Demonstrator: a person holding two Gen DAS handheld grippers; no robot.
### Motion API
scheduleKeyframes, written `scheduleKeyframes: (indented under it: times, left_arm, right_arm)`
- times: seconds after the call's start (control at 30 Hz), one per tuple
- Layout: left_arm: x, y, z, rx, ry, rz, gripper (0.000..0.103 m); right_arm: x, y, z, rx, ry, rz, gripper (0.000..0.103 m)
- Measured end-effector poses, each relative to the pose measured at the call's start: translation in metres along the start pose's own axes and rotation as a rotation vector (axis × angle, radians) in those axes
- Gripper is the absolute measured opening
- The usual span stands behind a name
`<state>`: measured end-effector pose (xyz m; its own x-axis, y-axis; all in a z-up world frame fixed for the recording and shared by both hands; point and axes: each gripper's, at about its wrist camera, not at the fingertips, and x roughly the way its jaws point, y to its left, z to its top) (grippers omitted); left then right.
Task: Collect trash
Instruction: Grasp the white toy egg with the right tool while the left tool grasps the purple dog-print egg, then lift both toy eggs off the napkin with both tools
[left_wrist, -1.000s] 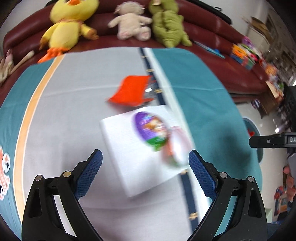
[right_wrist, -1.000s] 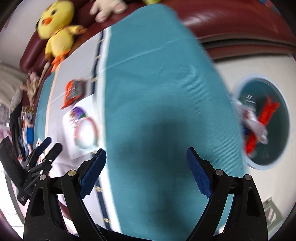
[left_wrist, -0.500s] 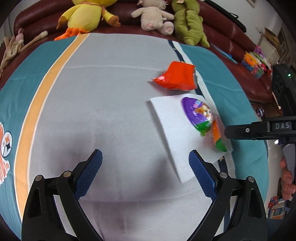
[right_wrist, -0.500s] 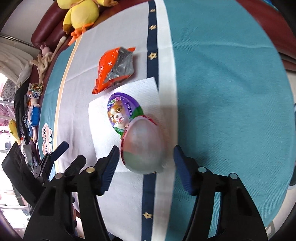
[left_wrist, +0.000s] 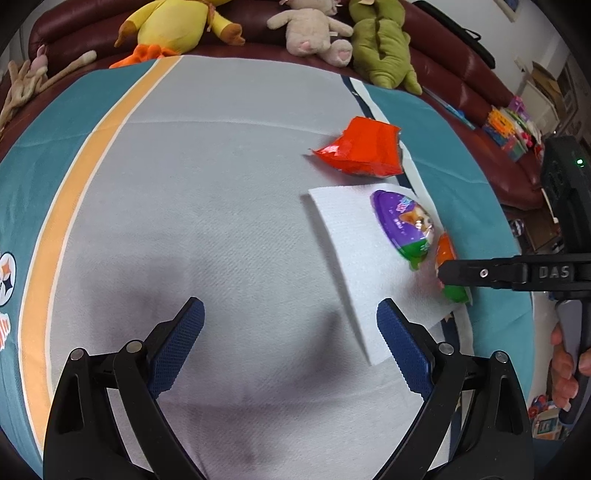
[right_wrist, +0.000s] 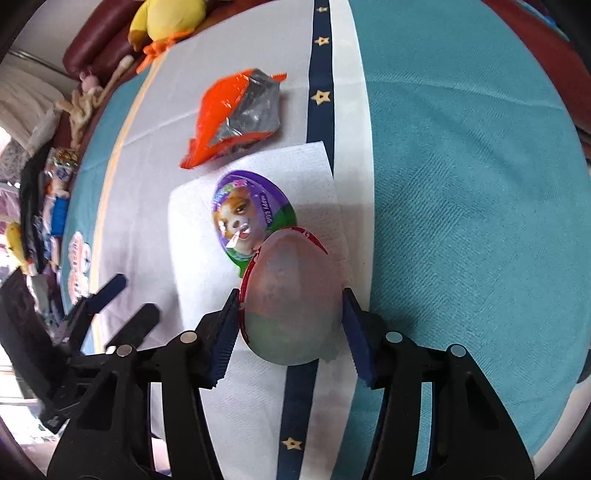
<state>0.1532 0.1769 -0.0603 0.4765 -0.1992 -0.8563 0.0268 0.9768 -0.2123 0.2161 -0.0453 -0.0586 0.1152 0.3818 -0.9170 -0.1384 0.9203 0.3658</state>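
Your right gripper (right_wrist: 290, 325) reaches in low from the table's right side, its pads pressed against both sides of the clear egg shell (right_wrist: 293, 295) lying on the white napkin (right_wrist: 192, 221). Your left gripper (left_wrist: 290, 343) hovers spread wide above the tablecloth (left_wrist: 203, 203), holding nothing.

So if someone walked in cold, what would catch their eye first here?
Probably the frosted egg-shaped shell between the right gripper fingers, on the white napkin. Just beyond it lies the purple puppy egg half, then the torn orange wrapper. Stuffed toys line the sofa behind.
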Motion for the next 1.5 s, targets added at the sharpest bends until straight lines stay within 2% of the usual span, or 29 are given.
scheduleKeyframes:
  times: [0.4, 0.67, 0.77, 0.83, 0.9, 0.97, 1.3, 1.4, 1.43, 1.5]
  left_arm:
    - [0.012, -0.065, 0.027, 0.061, -0.009, -0.017, 0.095]
    - [0.03, -0.105, 0.046, 0.099, -0.017, 0.034, 0.094]
    - [0.036, -0.113, 0.049, 0.118, -0.025, 0.067, 0.088]
    - [0.041, -0.115, 0.05, 0.12, -0.018, 0.072, 0.08]
    - [0.046, -0.117, 0.05, 0.12, -0.008, 0.085, 0.079]
    - [0.052, -0.118, 0.049, 0.122, 0.003, 0.097, 0.073]
    - [0.063, -0.126, 0.049, 0.141, 0.01, 0.149, 0.073]
    - [0.062, -0.128, 0.048, 0.144, 0.004, 0.172, 0.064]
    - [0.061, -0.128, 0.048, 0.147, 0.001, 0.18, 0.056]
    - [0.06, -0.127, 0.047, 0.147, -0.002, 0.184, 0.056]
  right_arm:
    - [-0.043, -0.054, -0.007, 0.11, -0.079, -0.008, 0.052]
    - [-0.062, -0.09, -0.018, 0.163, -0.139, -0.013, 0.052]
    - [-0.066, -0.101, -0.02, 0.179, -0.158, -0.012, 0.052]
    - [-0.068, -0.106, -0.021, 0.183, -0.16, -0.007, 0.052]
    - [-0.068, -0.109, -0.023, 0.185, -0.161, -0.002, 0.052]
    - [-0.068, -0.111, -0.024, 0.188, -0.161, 0.003, 0.052]
    - [-0.067, -0.116, -0.027, 0.187, -0.157, 0.015, 0.052]
    - [-0.066, -0.119, -0.028, 0.196, -0.154, 0.016, 0.052]
    - [-0.066, -0.121, -0.029, 0.199, -0.153, 0.017, 0.052]
    - [-0.065, -0.123, -0.03, 0.207, -0.152, 0.017, 0.052]
